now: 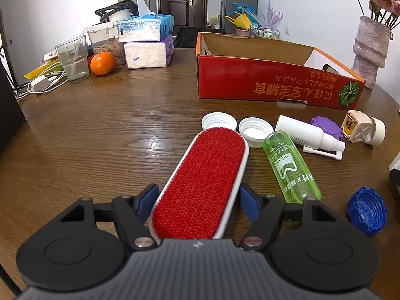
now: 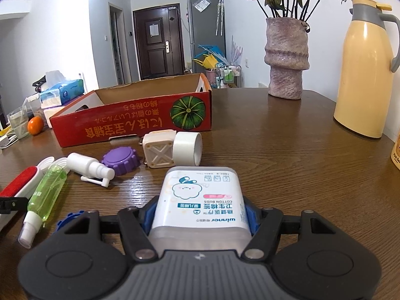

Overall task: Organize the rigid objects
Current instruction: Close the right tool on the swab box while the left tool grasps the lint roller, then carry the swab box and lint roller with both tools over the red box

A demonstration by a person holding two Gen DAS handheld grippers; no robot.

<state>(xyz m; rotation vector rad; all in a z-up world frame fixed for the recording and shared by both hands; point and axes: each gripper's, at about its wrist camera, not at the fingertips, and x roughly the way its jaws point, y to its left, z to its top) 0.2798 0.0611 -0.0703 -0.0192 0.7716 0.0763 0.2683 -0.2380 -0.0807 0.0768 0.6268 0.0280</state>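
A red lint brush (image 1: 207,175) with a white rim lies on the wooden table, and my left gripper (image 1: 197,196) has its blue pads against both long sides. My right gripper (image 2: 200,212) is shut on a white cotton bud box (image 2: 200,195), held just above the table. Between the two lie a green bottle (image 1: 290,167), a white spray bottle (image 1: 305,132), two white caps (image 1: 219,121), a purple lid (image 1: 325,125), a cream plug adapter (image 2: 160,152), a white tape roll (image 2: 187,151) and a blue cap (image 1: 366,212). Behind them stands an open red cardboard box (image 1: 262,80).
A pink vase (image 2: 287,57) with flowers and a yellow thermos jug (image 2: 365,75) stand at the back right. At the back left are stacked tissue packs (image 1: 147,42), an orange (image 1: 102,63), a glass (image 1: 73,58) and a charger with cables (image 1: 40,85).
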